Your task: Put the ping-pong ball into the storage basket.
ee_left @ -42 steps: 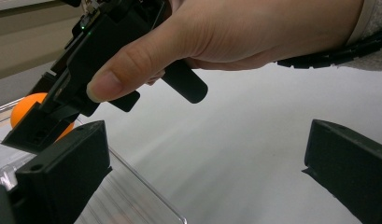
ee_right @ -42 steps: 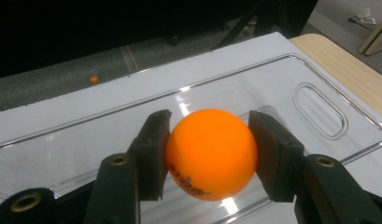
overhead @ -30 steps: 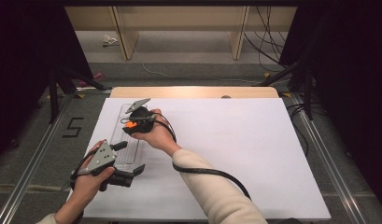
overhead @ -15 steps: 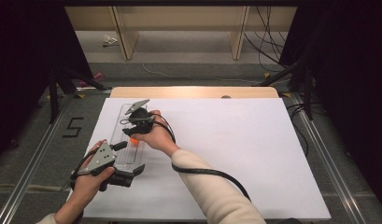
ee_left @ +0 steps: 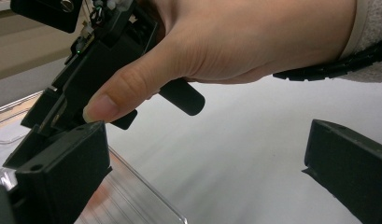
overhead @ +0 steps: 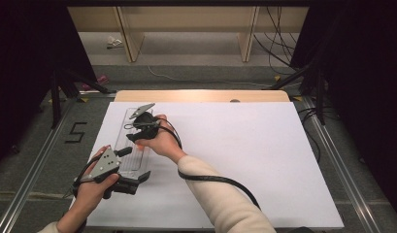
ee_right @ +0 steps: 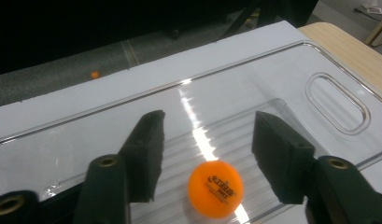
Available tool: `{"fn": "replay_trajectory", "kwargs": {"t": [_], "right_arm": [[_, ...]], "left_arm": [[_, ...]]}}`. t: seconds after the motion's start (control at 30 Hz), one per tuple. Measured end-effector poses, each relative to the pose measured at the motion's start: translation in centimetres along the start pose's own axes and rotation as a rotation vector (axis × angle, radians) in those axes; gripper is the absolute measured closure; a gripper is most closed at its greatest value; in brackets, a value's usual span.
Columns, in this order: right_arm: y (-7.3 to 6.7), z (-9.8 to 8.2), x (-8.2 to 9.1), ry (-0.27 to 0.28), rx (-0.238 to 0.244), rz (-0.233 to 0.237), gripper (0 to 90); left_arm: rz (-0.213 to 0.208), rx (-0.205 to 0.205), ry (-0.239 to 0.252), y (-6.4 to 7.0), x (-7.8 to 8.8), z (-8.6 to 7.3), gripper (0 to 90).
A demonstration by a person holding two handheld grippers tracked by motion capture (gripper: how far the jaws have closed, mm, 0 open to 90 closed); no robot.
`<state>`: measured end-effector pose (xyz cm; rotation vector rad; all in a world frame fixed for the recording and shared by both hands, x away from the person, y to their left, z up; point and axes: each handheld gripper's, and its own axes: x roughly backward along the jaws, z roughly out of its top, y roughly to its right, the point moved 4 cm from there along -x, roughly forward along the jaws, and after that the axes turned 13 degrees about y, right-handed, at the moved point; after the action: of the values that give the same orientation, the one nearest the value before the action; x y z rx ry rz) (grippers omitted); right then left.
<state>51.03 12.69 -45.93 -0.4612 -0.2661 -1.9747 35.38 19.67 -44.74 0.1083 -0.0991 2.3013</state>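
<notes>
An orange ping-pong ball (ee_right: 215, 189) lies loose on the ribbed floor of a clear plastic tray (ee_right: 272, 79), slightly blurred. My right gripper (ee_right: 205, 149) hangs open just above it, with the ball below and between the jaws, touching neither. From the high view the right gripper (overhead: 140, 131) is over the tray's (overhead: 122, 138) middle, the ball (overhead: 138, 144) a small orange spot under it. My left gripper (overhead: 135, 165) is open at the tray's near end. The left gripper (ee_left: 202, 163) holds nothing between its jaws and looks at the right hand (ee_left: 235, 42).
The tray lies lengthwise at the left of a white board (overhead: 235, 155) on a wooden table (overhead: 201, 95). A handle cut-out (ee_right: 337, 102) marks the tray's far end. A small orange object (ee_right: 94, 74) lies on the dark floor beyond the board's edge. The right gripper's cable (overhead: 220, 180) trails across the board.
The right gripper held the orange ball a second ago; its jaws have opened and the ball has dropped onto the tray. The left gripper has stayed put.
</notes>
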Motion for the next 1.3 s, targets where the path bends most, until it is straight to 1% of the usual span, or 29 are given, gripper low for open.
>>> {"fn": "replay_trajectory", "kwargs": {"t": [0.17, 0.23, 0.33, 0.47, 0.7, 0.8, 1.0, 1.3], "right_arm": [[0.3, 0.0, 0.3, 0.009, -0.018, -0.012, 32.3], [0.4, 0.0, 0.5, 0.012, -0.034, -0.02, 27.2], [0.8, 0.1, 0.8, 0.037, -0.047, -0.034, 21.5], [1.1, 0.2, 1.4, 0.054, -0.054, -0.041, 16.7], [1.7, 0.0, 2.4, 0.055, -0.053, -0.066, 16.3], [2.0, -0.2, 3.0, 0.056, -0.062, -0.073, 16.3], [2.4, -0.7, 4.2, 0.049, -0.061, -0.074, 16.3], [2.6, -1.2, 5.7, 0.055, -0.056, -0.077, 16.3]], "left_arm": [[-0.001, 0.0, 0.001, 0.0, 0.0, 0.0, 0.0], [-0.001, 0.0, 0.001, 0.0, 0.0, 0.0, 0.0], [-0.001, -0.003, 0.001, 0.0, 0.0, 0.0, 0.0], [0.001, 0.0, 0.001, 0.0, 0.0, 0.0, 0.0], [0.002, -0.001, 0.001, 0.0, 0.0, 0.0, 0.0], [0.004, -0.002, 0.0, -0.1, 0.0, 0.0, 0.0], [0.004, -0.002, -0.001, 0.0, 0.0, 0.0, 0.0], [0.005, 0.0, -0.001, 0.0, 0.0, 0.0, 0.0]]}}
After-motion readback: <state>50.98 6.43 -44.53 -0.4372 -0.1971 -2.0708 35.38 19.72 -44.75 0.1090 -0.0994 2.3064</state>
